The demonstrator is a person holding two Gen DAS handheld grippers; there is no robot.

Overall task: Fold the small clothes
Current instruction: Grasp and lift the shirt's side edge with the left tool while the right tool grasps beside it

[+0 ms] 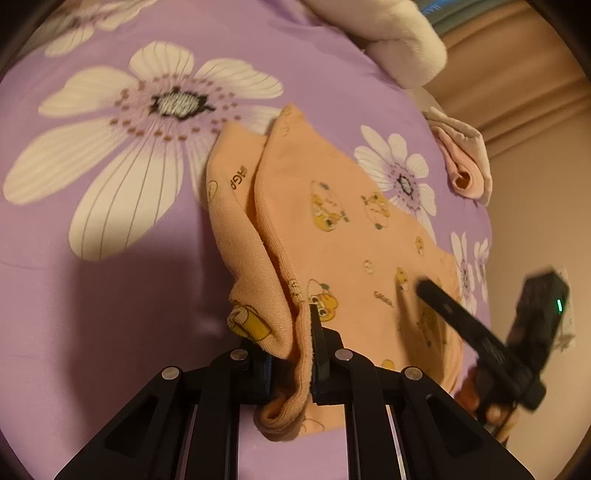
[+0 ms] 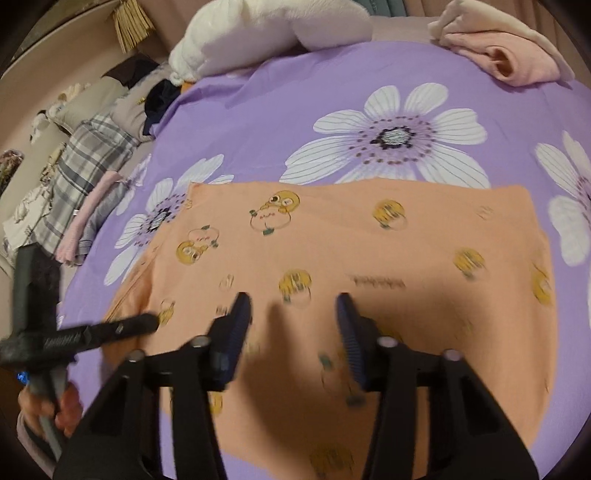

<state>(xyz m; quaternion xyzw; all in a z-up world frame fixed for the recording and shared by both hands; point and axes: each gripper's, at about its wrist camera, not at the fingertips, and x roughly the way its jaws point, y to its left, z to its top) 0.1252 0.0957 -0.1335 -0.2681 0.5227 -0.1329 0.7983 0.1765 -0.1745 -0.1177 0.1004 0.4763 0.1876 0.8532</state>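
Lying in the middle of both views, on a purple bedsheet (image 2: pixel 280 96) with big white flowers: a small orange garment (image 2: pixel 354 258) printed with yellow cartoon figures. In the left wrist view, one edge of it lifted and bunched at the lower centre, pinched between the closed fingers of the left gripper (image 1: pixel 303 354). In the right wrist view, the right gripper (image 2: pixel 293 332) hanging over the lower middle of the flat cloth, fingers apart, nothing between them; not possible to tell if the tips touch the fabric.

At the upper right of the right wrist view, well apart from the garment: a folded pink cloth (image 2: pixel 509 48). At the top centre, a white plush pillow (image 2: pixel 258 33). Along the left edge, beside the bed, a pile of plaid and pink laundry (image 2: pixel 85 177). At the lower left, a bare hand (image 2: pixel 55 402) around the handle of the other gripper.
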